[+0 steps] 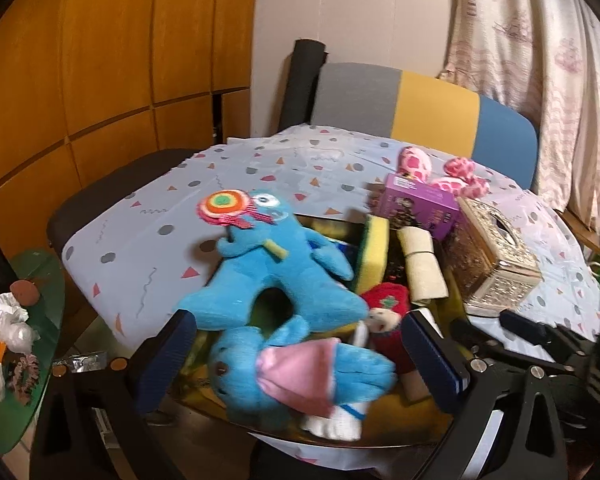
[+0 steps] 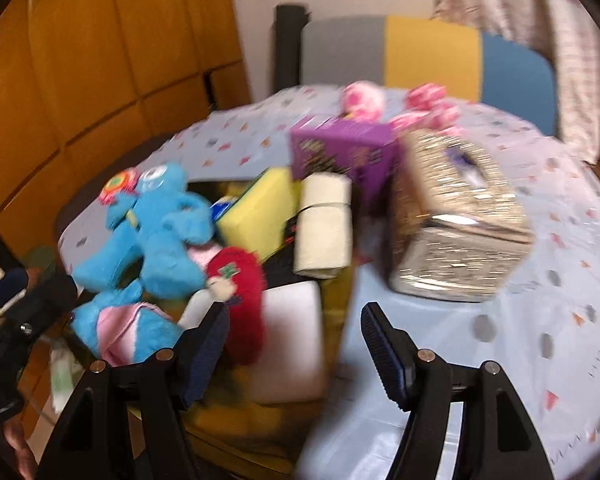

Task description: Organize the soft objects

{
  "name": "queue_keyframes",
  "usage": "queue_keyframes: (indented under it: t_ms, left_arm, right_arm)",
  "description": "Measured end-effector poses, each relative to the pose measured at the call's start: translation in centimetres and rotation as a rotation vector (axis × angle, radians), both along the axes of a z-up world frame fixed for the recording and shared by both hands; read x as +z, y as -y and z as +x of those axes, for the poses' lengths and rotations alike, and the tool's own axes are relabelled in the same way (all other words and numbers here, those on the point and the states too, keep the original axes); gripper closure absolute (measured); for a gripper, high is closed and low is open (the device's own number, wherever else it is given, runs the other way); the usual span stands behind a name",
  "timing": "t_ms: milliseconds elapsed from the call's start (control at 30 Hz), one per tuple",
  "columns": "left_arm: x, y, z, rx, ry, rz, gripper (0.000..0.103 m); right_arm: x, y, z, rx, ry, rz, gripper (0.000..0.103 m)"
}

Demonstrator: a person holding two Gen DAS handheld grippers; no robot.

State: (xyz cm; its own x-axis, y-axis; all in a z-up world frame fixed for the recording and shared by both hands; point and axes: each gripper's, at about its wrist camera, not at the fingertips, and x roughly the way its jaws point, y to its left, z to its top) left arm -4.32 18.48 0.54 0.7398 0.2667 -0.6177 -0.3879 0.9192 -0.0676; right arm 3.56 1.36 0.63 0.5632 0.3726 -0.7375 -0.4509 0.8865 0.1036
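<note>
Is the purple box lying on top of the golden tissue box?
No, the purple box stands beside the golden tissue box, on its left, not on top of it.

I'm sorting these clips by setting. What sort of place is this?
Most likely a room in a home: a table under a patterned tablecloth, a floral curtain behind a multicoloured chair, and wooden cabinet doors. Plush toys and sponges are piled on the table.
</note>
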Motion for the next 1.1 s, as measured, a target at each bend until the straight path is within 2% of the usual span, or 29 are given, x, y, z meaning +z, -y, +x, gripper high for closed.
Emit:
queue_keyframes:
  t_ms: [233, 400, 667, 900, 1100]
  left_arm:
    - [-0.1, 3.8, 0.9, -0.064, -0.008, 0.033, 0.000]
    - [-0.6, 5.9, 0.9, -0.084, -0.003, 0.042, 0.000]
    - [-0.8, 5.3, 0.6, -0.045, -0.007, 0.026, 0.000]
    - [-0.8, 4.6, 0.3, -0.022, -0.005, 0.007, 0.000]
    - [-0.4, 5.1, 0.1, -0.029, 0.002, 0.031, 0.000]
  right_arm:
    - [1.9, 3.9, -1.3, -0.167, 0.124, -0.031, 0.033]
    - [1.5, 5.7, -1.0, -0.226, 0.115, -0.043, 0.033]
    - [1.2, 5.7, -1.2, -0.210, 0.114, -0.040, 0.033]
    - [1.7, 5.1, -1.9, -0.192, 0.152, -0.054, 0.033]
    - [1.9, 5.0, -2.2, -0.190, 0.157, -0.052, 0.033]
